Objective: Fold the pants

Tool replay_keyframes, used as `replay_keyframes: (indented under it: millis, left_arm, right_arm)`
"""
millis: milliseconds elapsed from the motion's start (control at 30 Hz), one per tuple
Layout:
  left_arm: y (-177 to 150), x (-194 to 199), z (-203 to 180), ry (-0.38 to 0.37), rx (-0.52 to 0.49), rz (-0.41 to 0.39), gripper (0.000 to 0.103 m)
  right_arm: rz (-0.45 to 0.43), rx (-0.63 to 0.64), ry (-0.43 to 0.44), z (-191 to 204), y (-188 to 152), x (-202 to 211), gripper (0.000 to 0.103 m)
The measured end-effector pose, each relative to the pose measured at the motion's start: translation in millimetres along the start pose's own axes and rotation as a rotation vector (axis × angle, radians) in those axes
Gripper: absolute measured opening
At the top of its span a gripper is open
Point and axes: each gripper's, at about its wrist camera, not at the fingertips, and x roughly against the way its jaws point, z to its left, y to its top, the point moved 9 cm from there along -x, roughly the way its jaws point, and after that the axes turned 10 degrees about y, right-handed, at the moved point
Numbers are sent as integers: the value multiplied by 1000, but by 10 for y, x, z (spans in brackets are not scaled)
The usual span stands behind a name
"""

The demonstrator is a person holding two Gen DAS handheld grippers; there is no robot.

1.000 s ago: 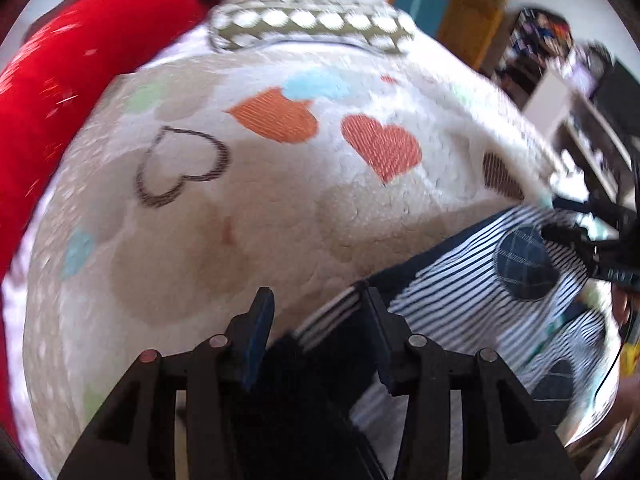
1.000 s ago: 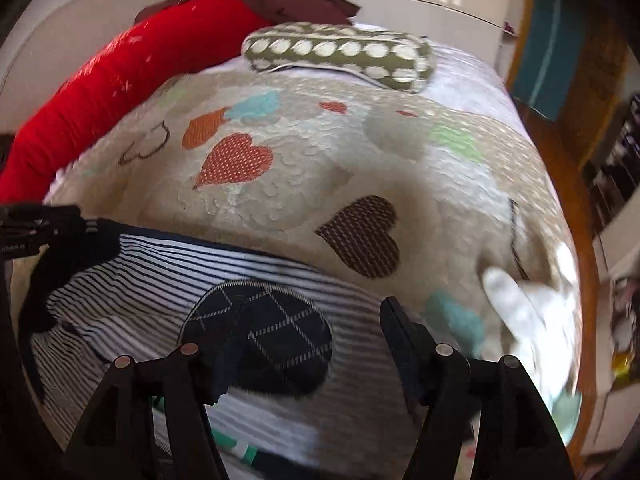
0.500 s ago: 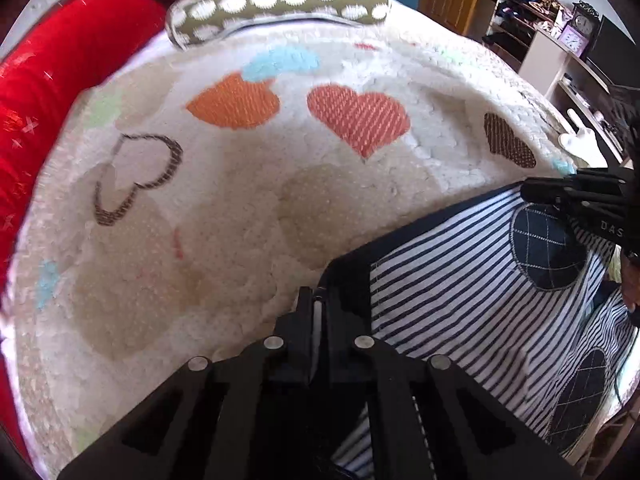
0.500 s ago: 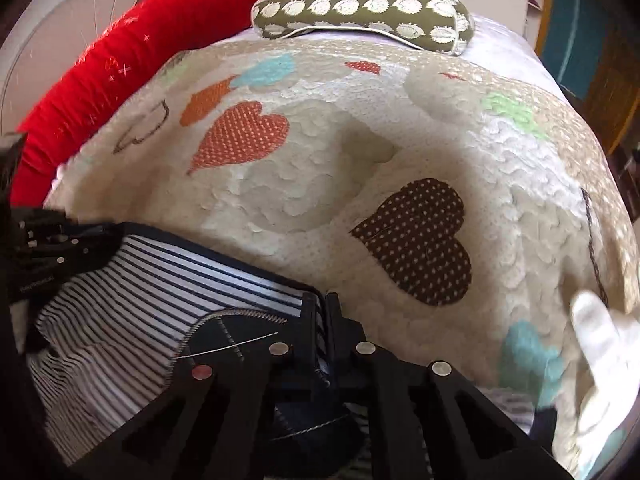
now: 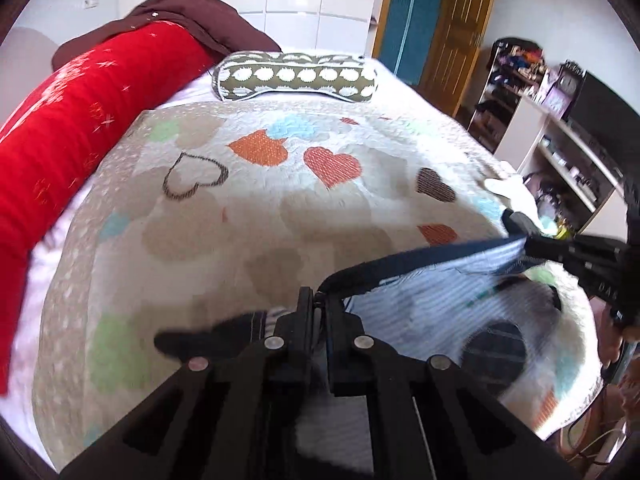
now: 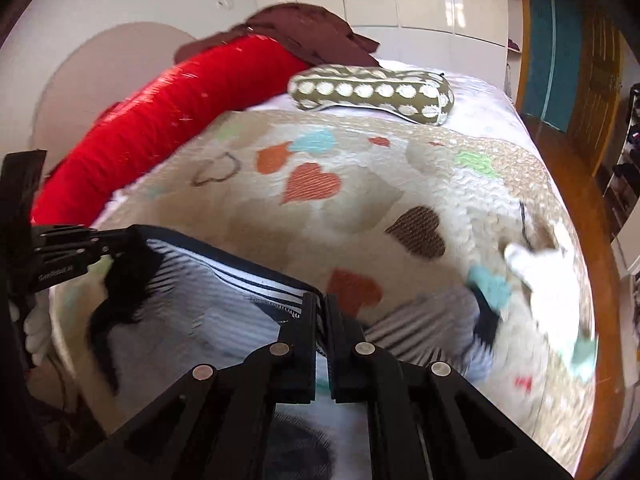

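Note:
The pants (image 5: 432, 308) are white with navy stripes, a navy waistband and dark round patches. They hang lifted above the heart-patterned quilt (image 5: 256, 216), stretched by the waistband between both grippers. My left gripper (image 5: 320, 304) is shut on the left end of the waistband. My right gripper (image 6: 322, 304) is shut on the right end of the waistband (image 6: 224, 256). Each gripper shows in the other's view: the right one (image 5: 520, 228) at right, the left one (image 6: 116, 240) at left. The legs dangle blurred below.
A red bolster (image 5: 72, 128) lies along the bed's left side under a dark brown cloth (image 5: 192, 16). A green spotted pillow (image 5: 296, 76) lies at the far end. A white item (image 6: 536, 264) rests near the quilt's right edge. Shelves (image 5: 560, 128) stand right.
Both grippers closed on the waistband, then lifted it off the quilt. The pants went from lying flat to hanging stretched between the grippers.

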Motion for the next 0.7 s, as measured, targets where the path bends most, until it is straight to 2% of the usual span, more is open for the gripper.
replay_keyframes:
  millis: [133,333,400,533,600,667,700]
  left_arm:
    - [-522,170,1,-8,62,14,5]
    - [-1332,-71,-46,29,99,173,6]
    - [-1416,-38,-21,12,122,193,6]
    - [-1328,261,95,-15,160,128,6]
    - [-1291,385,151,-18,177,100,6]
    - [-1244,438,180,-26,201,87,6]
    - [-1223,440,172,-35,212,84,7]
  right_arm:
    - [-3,-45,51,226,-466,174,5]
    - [56,-167,83,300,-1320,63,5]
    - [66,-217,86,271,-1508,28,6]
    - [25,-244,78,241,-1513,262,10]
    - [-38,-255,42,150,-1387,459,19]
    - [-93,-263,-14,46,-1229,578,48]
    - [-123,-264,-38,8,-1126,606,54]
